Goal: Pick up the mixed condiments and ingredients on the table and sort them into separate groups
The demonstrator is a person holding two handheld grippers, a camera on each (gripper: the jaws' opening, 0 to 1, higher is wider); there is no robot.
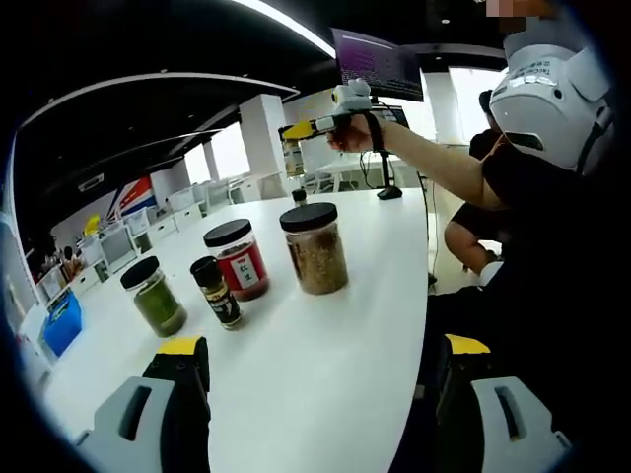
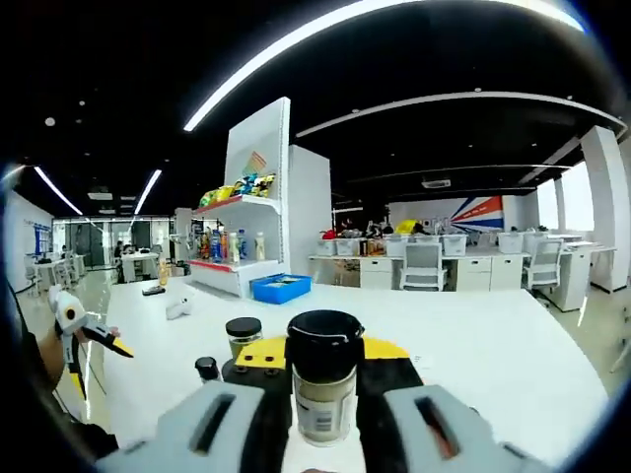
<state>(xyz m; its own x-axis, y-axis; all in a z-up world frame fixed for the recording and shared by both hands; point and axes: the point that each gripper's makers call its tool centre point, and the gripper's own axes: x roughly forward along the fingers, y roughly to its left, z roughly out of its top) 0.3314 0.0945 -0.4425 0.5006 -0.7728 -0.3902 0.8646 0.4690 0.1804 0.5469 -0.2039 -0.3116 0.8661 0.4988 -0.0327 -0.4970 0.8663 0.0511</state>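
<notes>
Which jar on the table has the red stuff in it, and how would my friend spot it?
Look at the white table in the left gripper view, where four black-lidded containers stand in a row. The clear jar with red contents is second from the right, between the small dark bottle and the big brown-filled jar. It alone is red.

White table (image 1: 325,345): 4 black-lidded jars (image 1: 315,248) standing grouped.

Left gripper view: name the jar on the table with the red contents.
The red-filled jar, second from the right in the row, between the small dark bottle and the big brown-filled jar.
</notes>
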